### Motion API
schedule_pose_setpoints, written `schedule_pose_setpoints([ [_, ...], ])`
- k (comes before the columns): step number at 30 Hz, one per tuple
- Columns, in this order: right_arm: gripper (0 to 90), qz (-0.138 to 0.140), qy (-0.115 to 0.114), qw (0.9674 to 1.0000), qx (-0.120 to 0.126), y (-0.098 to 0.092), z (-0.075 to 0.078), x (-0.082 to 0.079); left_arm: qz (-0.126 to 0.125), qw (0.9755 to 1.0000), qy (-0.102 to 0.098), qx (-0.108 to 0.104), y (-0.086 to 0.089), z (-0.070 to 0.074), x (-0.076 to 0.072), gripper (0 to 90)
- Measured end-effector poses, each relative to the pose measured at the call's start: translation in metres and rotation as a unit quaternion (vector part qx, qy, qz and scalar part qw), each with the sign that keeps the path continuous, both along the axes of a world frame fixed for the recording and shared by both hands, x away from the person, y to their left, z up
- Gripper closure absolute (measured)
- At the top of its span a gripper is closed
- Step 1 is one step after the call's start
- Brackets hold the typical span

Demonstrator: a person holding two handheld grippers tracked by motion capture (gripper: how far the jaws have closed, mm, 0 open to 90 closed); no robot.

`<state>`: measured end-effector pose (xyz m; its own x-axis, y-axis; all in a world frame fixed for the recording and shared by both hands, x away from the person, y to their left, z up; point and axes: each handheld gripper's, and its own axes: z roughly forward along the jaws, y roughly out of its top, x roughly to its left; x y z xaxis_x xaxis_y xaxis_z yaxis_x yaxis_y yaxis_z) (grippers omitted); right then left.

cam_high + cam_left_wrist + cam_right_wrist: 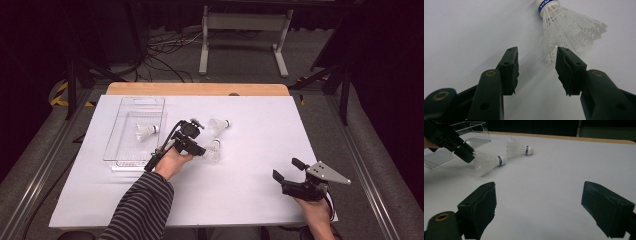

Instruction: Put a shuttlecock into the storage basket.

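So there's a table with a white cover (260, 150) and a strip of bare wood (200, 89) at the far edge. On its left side sits a clear plastic bin (131, 160) with one shuttlecock (146, 131) lying inside, and two more shuttlecocks (219, 124) (213, 151) lie on their sides just right of it. Behind the table, on the grey carpet, there's a tangle of cables (167, 47), a grey metal stand (245, 22), and some yellow-black tape (60, 95) off to the left.

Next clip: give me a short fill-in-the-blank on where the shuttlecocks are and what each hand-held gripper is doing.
1. The clear bin holds ___ shuttlecock.
2. ___ shuttlecocks lie on the white table outside the bin.
3. The left hand-held gripper is open at the ___ end of a shuttlecock.
4. The right hand-held gripper is open and holds ___.

Missing words: one; two; feather; nothing
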<state>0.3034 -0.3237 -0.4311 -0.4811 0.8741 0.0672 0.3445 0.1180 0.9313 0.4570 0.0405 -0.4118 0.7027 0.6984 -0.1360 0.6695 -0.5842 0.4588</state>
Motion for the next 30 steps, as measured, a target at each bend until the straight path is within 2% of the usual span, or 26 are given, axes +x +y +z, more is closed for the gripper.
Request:
schedule_pose_setpoints([
  [7, 13.3, 0.001, 0.0, 1.0, 0.0, 0.0001, -0.0001, 0.0001, 0.001, 1.0, 0.005, 0.002, -0.0029, -0.0049, 0.0033, 61.9],
  [12, 13.4, 0.001, 0.0, 1.0, 0.0, 0.0002, -0.0001, 0.0001, 0.006, 0.9999, 0.011, -0.006, -0.0033, -0.0067, 0.0043, 66.7],
  [15, 13.4, 0.001, 0.001, 1.0, 0.0, 0.0002, -0.0001, 0.0001, 0.004, 0.9999, 0.009, -0.004, -0.0035, -0.0074, 0.0052, 69.7],
  [18, 13.4, 0.001, 0.001, 1.0, 0.0, 0.0001, -0.0001, 0.0002, 0.005, 0.9998, 0.017, -0.012, -0.0047, -0.0087, 0.0051, 72.8],
  [28, 13.4, 0.002, 0.002, 1.0, 0.0, 0.0002, -0.0001, 0.0002, 0.003, 0.9997, 0.019, -0.013, -0.0053, -0.0098, 0.0055, 84.7],
  [30, 13.4, 0.002, 0.001, 1.0, 0.0, 0.0001, -0.0001, 0.0003, -0.002, 0.9998, 0.015, -0.014, -0.0052, -0.0096, 0.0059, 86.6],
])
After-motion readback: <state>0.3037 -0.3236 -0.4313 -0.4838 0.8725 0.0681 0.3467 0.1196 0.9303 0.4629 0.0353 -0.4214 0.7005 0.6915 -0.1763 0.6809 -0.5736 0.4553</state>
